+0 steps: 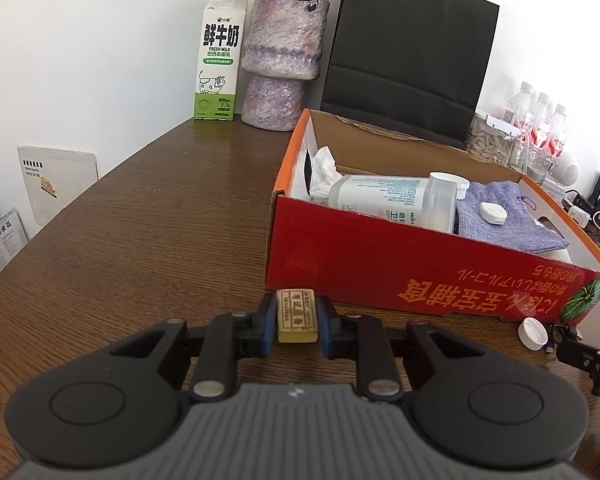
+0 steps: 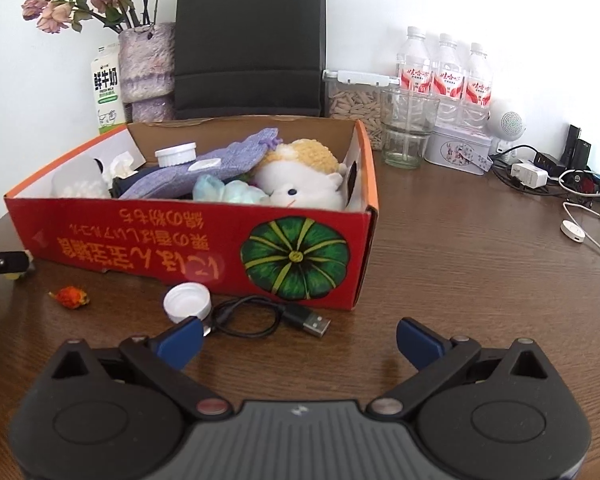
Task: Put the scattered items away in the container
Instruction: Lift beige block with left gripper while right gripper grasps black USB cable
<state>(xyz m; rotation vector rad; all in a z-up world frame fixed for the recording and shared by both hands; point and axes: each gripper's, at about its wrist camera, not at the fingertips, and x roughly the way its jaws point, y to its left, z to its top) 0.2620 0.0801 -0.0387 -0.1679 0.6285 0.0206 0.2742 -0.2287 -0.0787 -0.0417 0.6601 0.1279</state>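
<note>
While the left claw [image 1: 297,322] is clamped on a small eraser [image 1: 296,315] just before the red box [image 1: 380,264] on the counter [image 1: 140,240], the right claw [image 2: 298,342] stands apart near a cable [image 2: 260,314].

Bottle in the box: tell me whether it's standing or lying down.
Lying down. The bottle rests on its side inside the box, its cap end toward the purple cloth, tissue at its base.

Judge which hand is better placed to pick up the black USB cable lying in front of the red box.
Right. The right gripper is open, with the USB cable just ahead of its fingers beside the white cap. The left gripper is already shut on the eraser, farther along the red box.
</note>
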